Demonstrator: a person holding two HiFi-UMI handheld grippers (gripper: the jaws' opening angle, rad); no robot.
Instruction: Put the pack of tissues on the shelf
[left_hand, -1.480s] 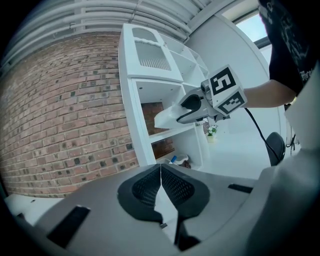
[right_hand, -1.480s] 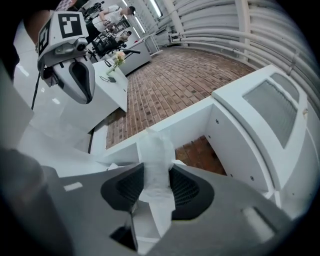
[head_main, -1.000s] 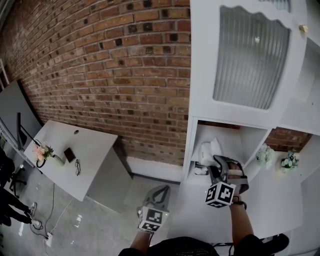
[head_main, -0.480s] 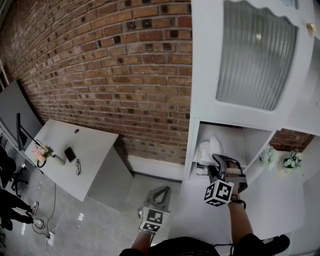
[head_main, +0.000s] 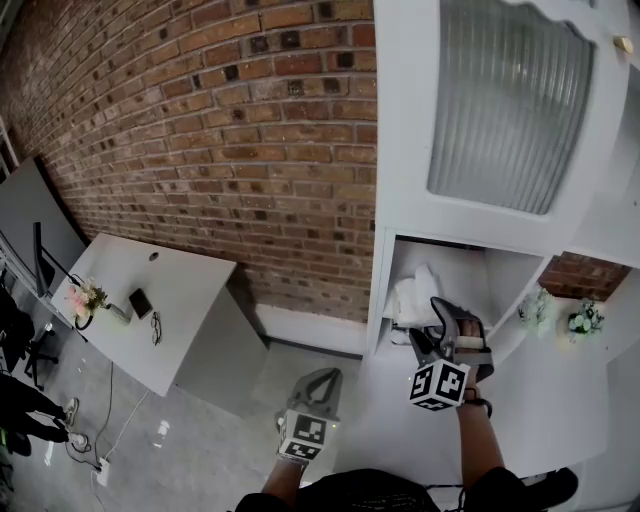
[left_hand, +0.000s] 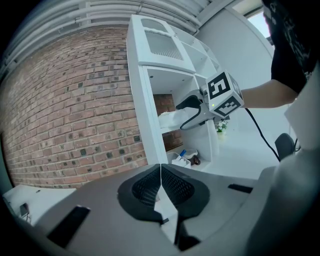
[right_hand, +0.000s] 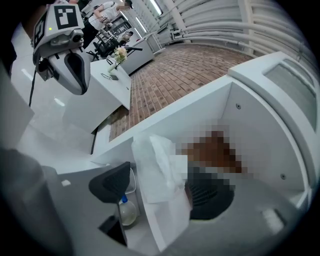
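Note:
The white pack of tissues (head_main: 412, 298) (right_hand: 157, 162) lies on the shelf board (right_hand: 167, 220) in the white cabinet's open compartment (head_main: 500, 275). My right gripper (head_main: 430, 322) (right_hand: 160, 192) reaches into that compartment with its jaws opening. The pack is still between them, and the left pad (right_hand: 111, 182) stands apart from it. In the left gripper view the right gripper (left_hand: 192, 112) shows at the shelf with the pack (left_hand: 170, 118) in front of it. My left gripper (head_main: 318, 378) (left_hand: 160, 182) hangs low by the cabinet's left side, shut and empty.
Under the shelf sits a small basket with a blue-capped bottle (right_hand: 123, 207). A ribbed glass door (head_main: 500, 100) is above the compartment. Two small flower pots (head_main: 530, 308) (head_main: 578, 322) stand on the counter to the right. A white desk (head_main: 150, 300) and brick wall lie left.
The right gripper's jaws have spread apart around the pack, which stays on the shelf. The left gripper has barely moved.

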